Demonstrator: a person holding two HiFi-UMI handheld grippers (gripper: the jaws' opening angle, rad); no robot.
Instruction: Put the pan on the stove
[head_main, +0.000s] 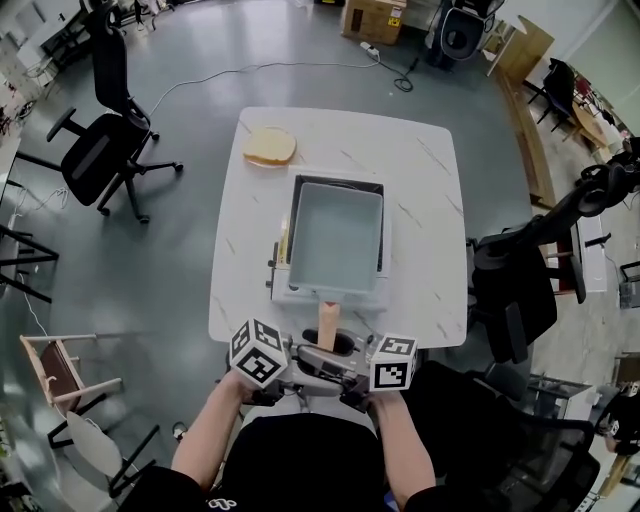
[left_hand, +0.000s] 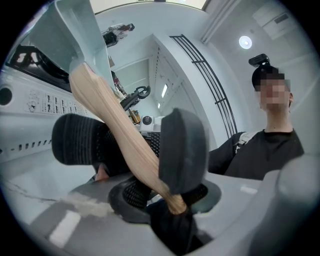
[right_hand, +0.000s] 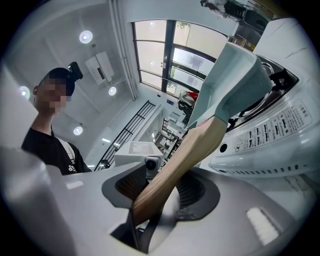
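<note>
Left gripper (left_hand: 131, 145): jaws closed on wooden handle (head_main: 328, 322), pads pressing both sides near its end. Right gripper (right_hand: 162, 190): jaws likewise clamped on same handle, just beside left gripper. Handle points toward person. Rectangular pan (head_main: 335, 235), pale blue, lies over portable stove (head_main: 330, 292); full contact with grate cannot be told. Stove centred on white table (head_main: 430, 220). Bread slice (head_main: 269, 146) at far left corner.
</note>
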